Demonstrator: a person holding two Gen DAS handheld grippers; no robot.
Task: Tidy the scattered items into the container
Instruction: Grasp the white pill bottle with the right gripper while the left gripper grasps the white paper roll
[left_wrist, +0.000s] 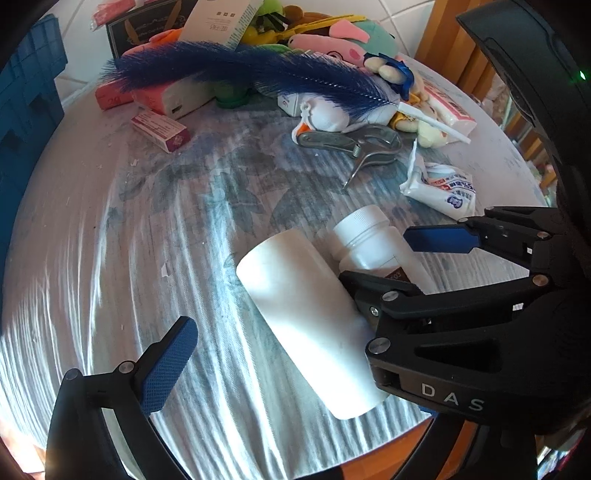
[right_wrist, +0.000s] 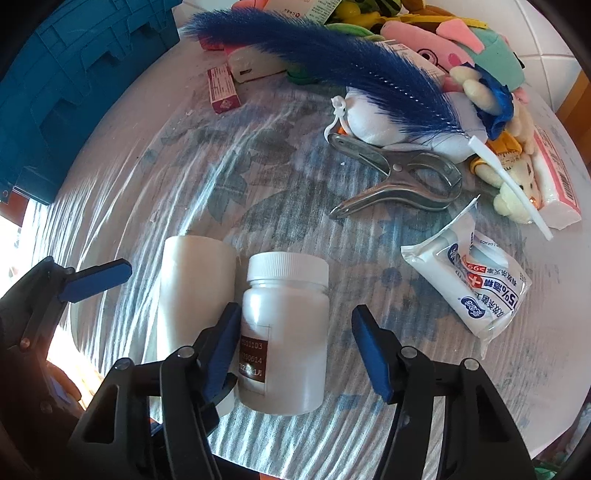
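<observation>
A: Blue crate (right_wrist: 55, 92) sitting far left — contents hidden. Left gripper (left_wrist: 277, 332) spreading wide around the white tube (left_wrist: 310, 325).

B: Right gripper (right_wrist: 295, 350) straddling the pill bottle (right_wrist: 284, 332), not clamping. Everything else lying scattered — tidying barely starting.

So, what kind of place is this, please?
Probably a home room, not a workshop: a round table under a patterned cloth, plush toys heaped at its far side, and a tiled wall behind.
</observation>
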